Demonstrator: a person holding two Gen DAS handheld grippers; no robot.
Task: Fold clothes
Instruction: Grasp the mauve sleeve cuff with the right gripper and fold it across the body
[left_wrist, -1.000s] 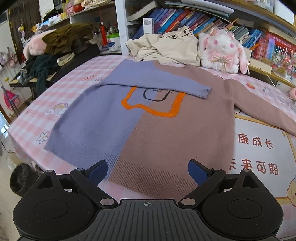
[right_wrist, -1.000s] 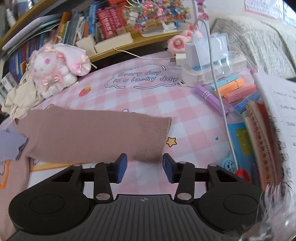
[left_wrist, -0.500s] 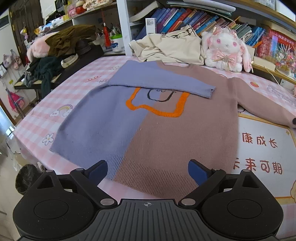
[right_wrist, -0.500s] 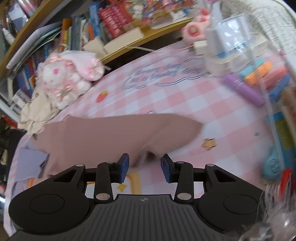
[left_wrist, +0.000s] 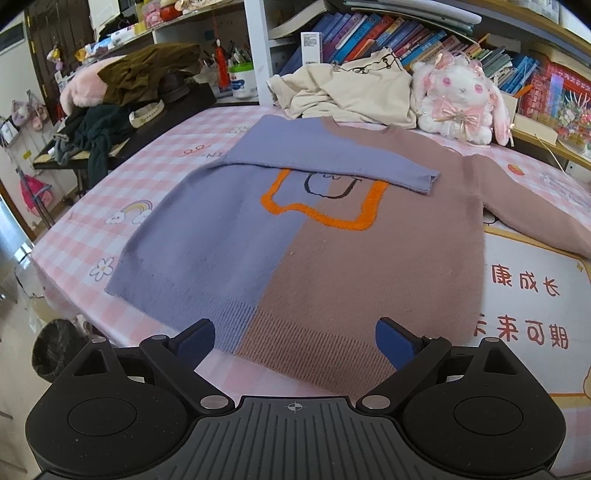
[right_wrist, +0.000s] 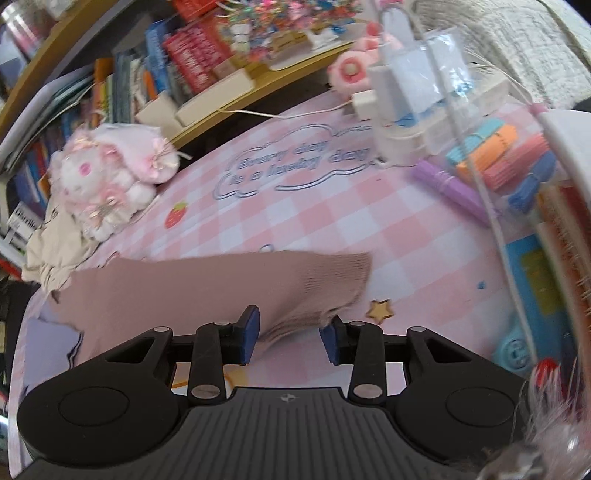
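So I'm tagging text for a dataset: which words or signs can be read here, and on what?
"Every day is a lucky day": pink checked tablecloth, in a cloud outline, blurred.
"康成长" and, below it, "未来可期": white poster, seen mirrored.
Black "U" shape: sweater, inside its orange outline.
Book spines and white label: too small to read.

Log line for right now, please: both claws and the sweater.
left claw: open, hovering at hem | right claw: closing around brown cuff, not yet clamped | purple sleeve: folded across sweater
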